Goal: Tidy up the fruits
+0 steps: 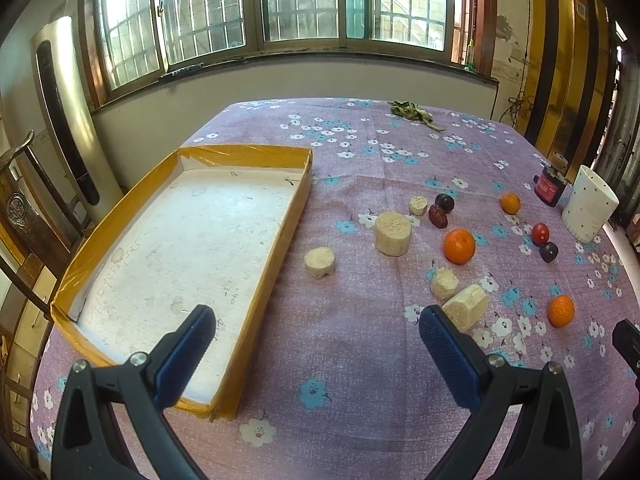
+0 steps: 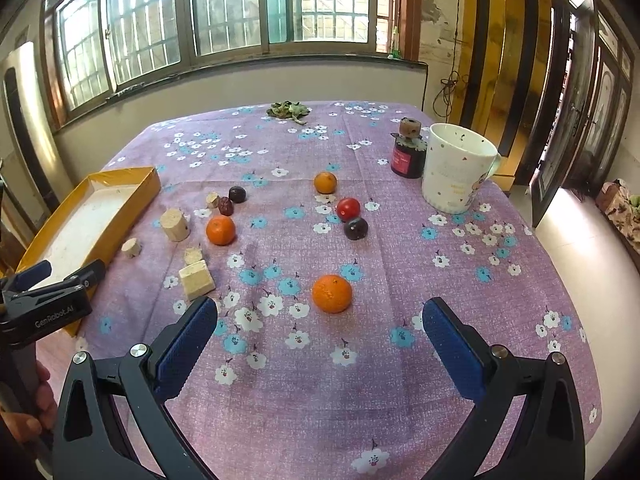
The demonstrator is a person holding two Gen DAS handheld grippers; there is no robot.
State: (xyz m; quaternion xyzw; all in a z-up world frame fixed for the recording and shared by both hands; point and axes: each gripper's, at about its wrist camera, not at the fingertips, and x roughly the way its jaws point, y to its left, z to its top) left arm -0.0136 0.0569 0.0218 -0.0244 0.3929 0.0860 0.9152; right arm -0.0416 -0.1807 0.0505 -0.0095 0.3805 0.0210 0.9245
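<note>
**Both claws released above the fruit-strewn bench**

The left claw (image 1: 316, 328) hangs spread wide and empty over the purple flowered bench (image 1: 340, 360), its left finger above the near corner of the yellow-rimmed tray (image 1: 280, 240), whose long axis runs away toward the window. The right claw (image 2: 320, 320) is likewise spread and empty, with the nearest orange (image 2: 331, 293) lying just beyond its fingertips. Pale foam blocks (image 2: 196, 278) crowd the stretch between the fruit and the tray. Farther on sit a second orange (image 2: 220, 230), a red fruit (image 2: 348, 209) touching a dark plum (image 2: 355, 228), then a third orange (image 2: 325, 182). A white mug (image 2: 456, 172) and dark jar (image 2: 408, 156) stand at the far right.
</note>
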